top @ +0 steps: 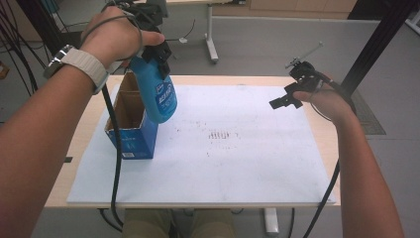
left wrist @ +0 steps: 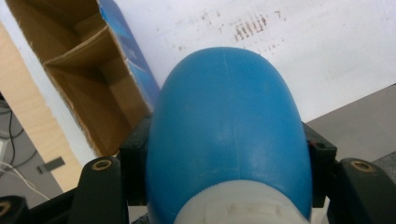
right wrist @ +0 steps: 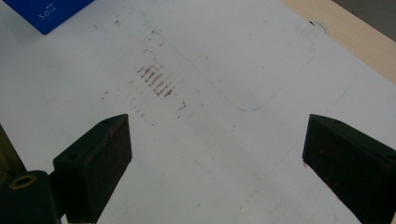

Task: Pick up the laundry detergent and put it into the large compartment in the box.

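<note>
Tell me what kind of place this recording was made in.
Probably a lab or workshop: a wooden table covered by a stained white sheet, black cables trailing at the left, a grey floor and another desk's metal leg behind.

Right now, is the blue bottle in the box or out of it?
Out. The left gripper holds the blue bottle by its neck, lifted clear above the open cardboard box, whose compartments look empty in the left gripper view.

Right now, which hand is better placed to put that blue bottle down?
Left, probably. The left gripper is shut on the blue bottle, above the open box; the right gripper hangs open, holding nothing.
</note>
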Action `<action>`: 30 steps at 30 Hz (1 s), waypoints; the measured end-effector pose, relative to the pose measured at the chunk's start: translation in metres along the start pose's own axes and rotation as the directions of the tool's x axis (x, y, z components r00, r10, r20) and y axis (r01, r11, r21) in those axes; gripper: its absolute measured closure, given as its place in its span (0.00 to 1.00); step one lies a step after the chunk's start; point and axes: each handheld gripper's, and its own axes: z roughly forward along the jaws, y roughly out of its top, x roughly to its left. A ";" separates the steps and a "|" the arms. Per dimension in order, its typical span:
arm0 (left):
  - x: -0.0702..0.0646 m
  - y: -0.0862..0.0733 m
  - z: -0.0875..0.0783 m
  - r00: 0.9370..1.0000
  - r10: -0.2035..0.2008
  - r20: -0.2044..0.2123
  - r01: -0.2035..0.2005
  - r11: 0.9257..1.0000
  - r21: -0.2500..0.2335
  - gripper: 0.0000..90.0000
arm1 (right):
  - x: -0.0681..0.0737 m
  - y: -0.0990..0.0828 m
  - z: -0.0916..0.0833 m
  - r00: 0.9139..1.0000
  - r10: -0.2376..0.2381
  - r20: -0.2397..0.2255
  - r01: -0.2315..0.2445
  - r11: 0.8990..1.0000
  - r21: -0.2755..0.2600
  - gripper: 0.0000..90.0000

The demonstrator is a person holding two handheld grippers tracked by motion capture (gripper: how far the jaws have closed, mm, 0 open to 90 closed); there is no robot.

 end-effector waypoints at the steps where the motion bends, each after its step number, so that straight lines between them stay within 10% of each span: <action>1: 0.002 0.000 -0.001 1.000 -0.011 0.000 0.011 1.000 0.002 0.42 | 0.000 0.000 0.000 1.000 0.002 0.000 -0.002 1.000 -0.001 0.09; 30: 0.041 -0.007 -0.020 0.986 -0.165 -0.015 0.165 0.986 -0.030 0.42 | -0.009 -0.001 0.008 1.000 0.010 -0.014 -0.010 1.000 -0.007 0.09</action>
